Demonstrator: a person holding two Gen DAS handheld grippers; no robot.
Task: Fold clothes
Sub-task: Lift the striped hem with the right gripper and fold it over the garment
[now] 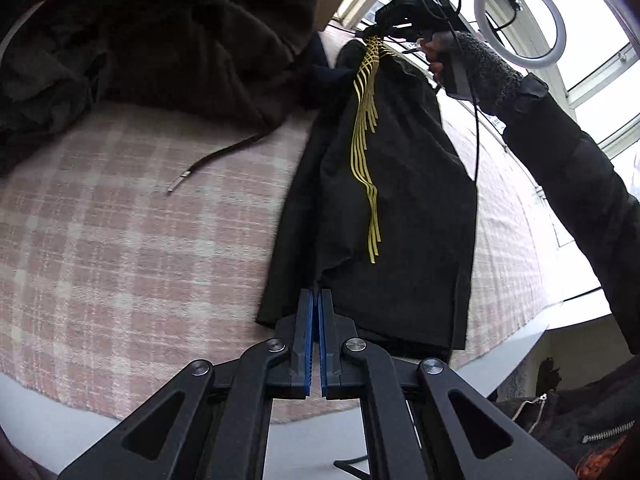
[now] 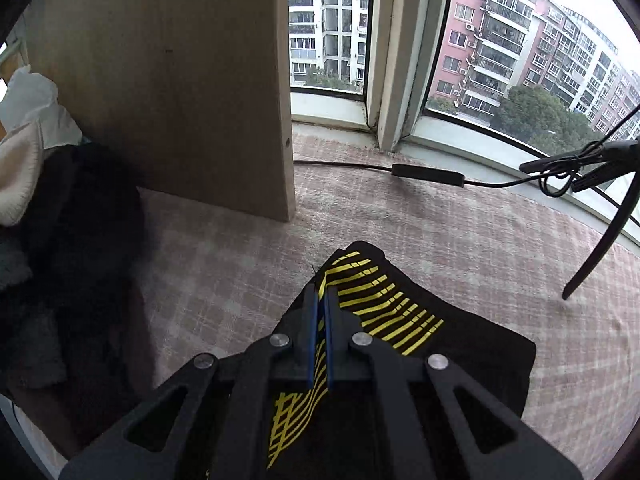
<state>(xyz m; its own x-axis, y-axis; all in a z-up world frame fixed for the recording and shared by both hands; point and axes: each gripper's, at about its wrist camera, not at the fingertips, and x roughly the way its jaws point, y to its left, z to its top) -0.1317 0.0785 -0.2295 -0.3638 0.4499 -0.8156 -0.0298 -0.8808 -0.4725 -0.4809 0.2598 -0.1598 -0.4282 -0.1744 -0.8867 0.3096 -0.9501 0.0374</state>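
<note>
Black shorts (image 1: 400, 200) stretched between left gripper (image 1: 314, 300), right gripper (image 2: 320, 300).

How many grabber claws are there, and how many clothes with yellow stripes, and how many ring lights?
Grippers: 2, the left gripper and right gripper.
Black garment with yellow stripes: 1, held between both.
Ring light: 1.
Total: 4.
</note>
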